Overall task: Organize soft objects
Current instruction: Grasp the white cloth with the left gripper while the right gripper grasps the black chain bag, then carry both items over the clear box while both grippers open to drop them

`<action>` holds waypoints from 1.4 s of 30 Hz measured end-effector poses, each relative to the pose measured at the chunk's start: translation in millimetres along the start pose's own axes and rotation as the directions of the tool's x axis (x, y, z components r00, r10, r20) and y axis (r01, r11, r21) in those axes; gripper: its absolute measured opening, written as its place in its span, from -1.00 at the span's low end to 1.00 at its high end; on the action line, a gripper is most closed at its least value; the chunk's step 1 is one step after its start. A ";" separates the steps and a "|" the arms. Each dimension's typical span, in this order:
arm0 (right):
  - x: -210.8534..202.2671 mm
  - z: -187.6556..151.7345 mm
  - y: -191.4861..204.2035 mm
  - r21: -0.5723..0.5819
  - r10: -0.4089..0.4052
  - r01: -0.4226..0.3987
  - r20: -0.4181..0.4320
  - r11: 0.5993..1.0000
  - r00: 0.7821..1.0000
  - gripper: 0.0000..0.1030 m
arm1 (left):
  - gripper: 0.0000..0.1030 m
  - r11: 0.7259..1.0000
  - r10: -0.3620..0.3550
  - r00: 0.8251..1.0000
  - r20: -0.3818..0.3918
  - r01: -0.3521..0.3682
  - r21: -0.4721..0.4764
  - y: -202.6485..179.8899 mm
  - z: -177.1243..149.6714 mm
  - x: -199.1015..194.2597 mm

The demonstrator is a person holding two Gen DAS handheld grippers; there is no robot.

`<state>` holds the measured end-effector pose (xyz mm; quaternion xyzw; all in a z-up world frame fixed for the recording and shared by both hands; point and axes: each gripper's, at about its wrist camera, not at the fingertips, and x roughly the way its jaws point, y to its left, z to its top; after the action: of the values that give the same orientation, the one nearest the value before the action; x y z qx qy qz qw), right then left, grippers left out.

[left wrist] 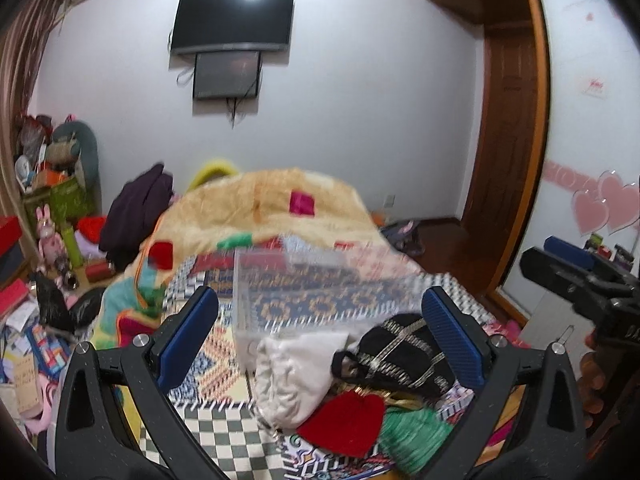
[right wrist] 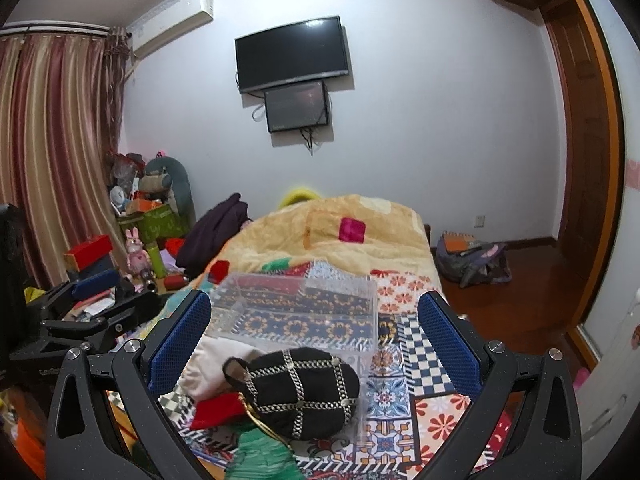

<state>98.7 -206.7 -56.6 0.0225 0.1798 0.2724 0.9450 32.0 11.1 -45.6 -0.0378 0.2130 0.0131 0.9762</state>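
- Left wrist view: left gripper (left wrist: 320, 320) spread wide, holding nothing; white pouch (left wrist: 292, 376) lower centre.
- Right gripper (right wrist: 316, 328) likewise released; black pouch (right wrist: 304, 390) touches clear box (right wrist: 296, 312).

Left gripper (left wrist: 320, 322) and right gripper (right wrist: 314, 328): speckled black plastic frames with slotted arms, silver round-head screws at the pivots, blue textured pads (right wrist: 178, 344) lining each finger's inner face; faint white lettering, possibly a logo, unreadable.
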 end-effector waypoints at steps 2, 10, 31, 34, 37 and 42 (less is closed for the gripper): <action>12.5 -6.9 -3.7 0.012 0.011 -0.011 -0.040 1.000 0.999 1.00 | 1.00 1.000 0.003 0.999 -0.046 -0.003 -0.002 3.4 -10.6 14.5; 48.1 -37.4 1.8 -0.004 0.077 -0.080 -0.196 0.997 0.978 0.94 | 0.60 0.998 -0.030 0.979 -0.201 0.019 -0.057 24.8 -38.1 57.5; 89.7 -67.8 3.6 0.023 0.142 -0.143 -0.375 0.989 0.916 -0.42 | -0.80 0.996 -0.080 0.956 -0.284 0.063 -0.067 37.8 -58.7 87.7; 80.4 -59.8 0.9 0.032 0.150 -0.148 -0.344 0.989 0.927 -0.56 | -0.85 0.996 -0.086 0.962 -0.258 0.074 -0.059 37.4 -52.8 77.4; 70.5 -53.0 -4.2 0.035 0.150 -0.147 -0.309 0.989 0.939 -0.64 | -0.87 0.996 -0.087 0.971 -0.224 0.080 -0.040 34.1 -46.8 64.9; 56.9 -39.5 -3.0 0.031 0.137 -0.133 -0.254 0.991 0.957 -0.66 | -0.88 0.996 -0.093 0.984 -0.151 0.092 -0.019 27.7 -29.9 37.8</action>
<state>131.1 -181.7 -112.6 0.0059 0.3000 0.3356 0.8929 52.8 36.7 -90.4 -0.0542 0.2844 -0.0339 0.9566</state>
